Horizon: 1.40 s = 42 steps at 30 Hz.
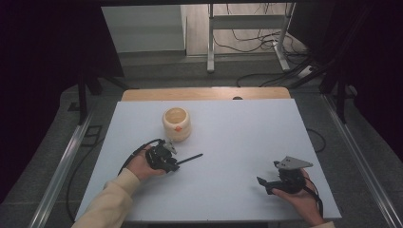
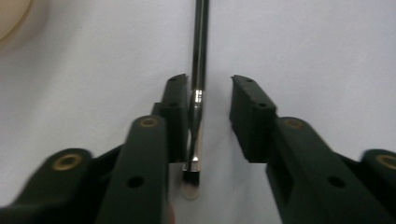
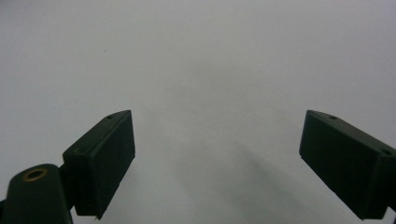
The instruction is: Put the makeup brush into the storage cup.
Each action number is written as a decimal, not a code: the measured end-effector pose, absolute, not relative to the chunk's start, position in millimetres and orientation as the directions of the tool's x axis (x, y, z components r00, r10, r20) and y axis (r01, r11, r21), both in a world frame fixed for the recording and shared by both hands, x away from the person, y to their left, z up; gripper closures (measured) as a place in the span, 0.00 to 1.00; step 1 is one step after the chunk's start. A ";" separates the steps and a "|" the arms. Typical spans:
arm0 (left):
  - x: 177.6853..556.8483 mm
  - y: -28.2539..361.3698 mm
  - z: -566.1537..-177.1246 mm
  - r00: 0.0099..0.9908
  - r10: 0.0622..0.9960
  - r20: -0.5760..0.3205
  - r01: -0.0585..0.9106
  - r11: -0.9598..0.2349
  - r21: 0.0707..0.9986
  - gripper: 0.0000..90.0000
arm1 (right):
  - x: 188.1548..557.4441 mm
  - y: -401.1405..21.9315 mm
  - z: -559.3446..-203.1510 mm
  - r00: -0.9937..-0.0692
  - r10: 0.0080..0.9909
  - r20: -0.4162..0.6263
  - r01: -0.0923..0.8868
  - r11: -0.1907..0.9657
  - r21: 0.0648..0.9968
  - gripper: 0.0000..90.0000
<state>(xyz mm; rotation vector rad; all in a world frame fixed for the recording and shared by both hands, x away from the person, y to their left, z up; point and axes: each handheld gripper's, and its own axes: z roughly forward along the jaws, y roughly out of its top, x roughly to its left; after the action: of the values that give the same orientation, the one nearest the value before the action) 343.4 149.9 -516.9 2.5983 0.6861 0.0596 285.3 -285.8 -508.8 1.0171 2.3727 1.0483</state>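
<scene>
The left gripper (image 2: pixel 210 88) sits low over the tabletop (image 2: pixel 303 46) with its jaws partly drawn in and a slim dark rod (image 2: pixel 200 51) lying between them. The rod has a shiny metal band and a flattened, spoon-like end near the base of the jaws; it rests against the inner face of the jaw on the left of the left gripper view, while a clear gap separates it from the other jaw, so the pads are not clamped on it. In the high view the left gripper (image 1: pixel 177 161) is held in the person's left hand (image 1: pixel 139 166), a cream sleeve (image 1: pixel 111 202) behind it, and the rod (image 1: pixel 191 158) sticks out from the jaws toward the middle of the tabletop (image 1: pixel 237 133), lying flat on the pale surface. Just beyond the left gripper, near but apart from it, stands a cream round pot (image 1: pixel 177 123) with an open top and a small orange mark on its side; a pale curve of it shows at the top left corner of the left gripper view. The right gripper (image 1: pixel 262 183) is well apart, near the front right of the tabletop, held in the right hand (image 1: pixel 299 194). In the right gripper view its jaws stand wide apart over bare tabletop with nothing between them.
</scene>
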 end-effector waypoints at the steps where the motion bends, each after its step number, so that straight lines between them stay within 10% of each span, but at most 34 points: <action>1: 343.8 150.3 -517.0 0.874 0.481 -0.074 0.462 -0.773 0.435 0.83 | 285.3 -285.6 -508.9 -0.679 0.733 -0.030 0.471 0.467 0.749 0.12; 42: 332.2 160.4 -491.4 0.873 0.482 -0.070 0.433 -0.701 0.566 0.93 | 285.2 -286.7 -507.9 -0.672 0.739 -0.036 0.468 0.463 0.753 0.12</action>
<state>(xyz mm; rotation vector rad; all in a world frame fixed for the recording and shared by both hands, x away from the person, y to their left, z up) 332.2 160.4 -491.4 2.4506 0.6606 0.1107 285.2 -286.7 -507.9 1.0195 2.3580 1.0487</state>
